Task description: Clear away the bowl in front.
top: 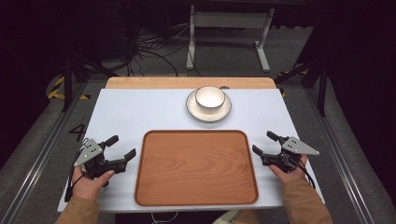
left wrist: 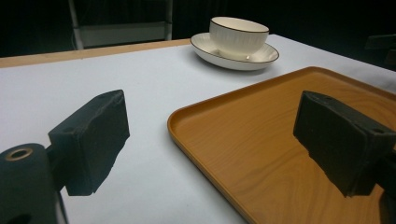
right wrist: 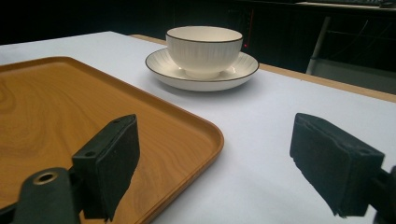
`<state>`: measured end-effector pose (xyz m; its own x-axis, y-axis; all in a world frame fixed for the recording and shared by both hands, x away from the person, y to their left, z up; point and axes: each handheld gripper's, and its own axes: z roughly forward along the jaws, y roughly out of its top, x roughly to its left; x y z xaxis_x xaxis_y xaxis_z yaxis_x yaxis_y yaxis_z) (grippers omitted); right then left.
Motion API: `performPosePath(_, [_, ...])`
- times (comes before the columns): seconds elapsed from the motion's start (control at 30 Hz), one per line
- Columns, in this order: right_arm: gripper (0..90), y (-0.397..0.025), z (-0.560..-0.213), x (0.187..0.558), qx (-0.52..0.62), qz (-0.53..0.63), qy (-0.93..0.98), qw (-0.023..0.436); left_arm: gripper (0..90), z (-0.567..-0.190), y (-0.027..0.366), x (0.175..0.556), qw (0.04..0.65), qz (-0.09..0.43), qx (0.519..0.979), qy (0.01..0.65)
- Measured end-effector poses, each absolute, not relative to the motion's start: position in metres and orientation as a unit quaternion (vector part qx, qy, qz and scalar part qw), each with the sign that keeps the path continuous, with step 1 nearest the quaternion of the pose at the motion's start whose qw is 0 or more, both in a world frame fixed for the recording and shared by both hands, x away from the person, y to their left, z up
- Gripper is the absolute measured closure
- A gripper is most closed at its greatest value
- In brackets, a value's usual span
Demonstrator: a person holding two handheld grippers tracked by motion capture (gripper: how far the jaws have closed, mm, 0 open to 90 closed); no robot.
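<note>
With both tools, left [top: 122,147] and right [top: 265,143], released beside the tray [top: 196,167], I judge it stiff, light, best gripped at its raised side rims.

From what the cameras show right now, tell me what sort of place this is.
Probably a lab or recording workspace, not a home. A white table holds a wooden tray and a bowl on a saucer. Loose cables lie on the grey floor beyond, near a metal stand and dark surroundings.
</note>
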<state>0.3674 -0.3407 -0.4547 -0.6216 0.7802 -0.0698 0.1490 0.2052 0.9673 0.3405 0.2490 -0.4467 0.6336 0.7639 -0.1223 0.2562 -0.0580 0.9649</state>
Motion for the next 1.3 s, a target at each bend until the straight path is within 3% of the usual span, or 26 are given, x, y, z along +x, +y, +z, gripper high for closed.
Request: performPosePath(1.3, [15.5, -0.338, -0.454, 0.370, 0.323, 0.529, 0.730, 0.289, 14.2, -0.394, 0.250, 0.335, 0.590, 0.244, 0.671, 0.376])
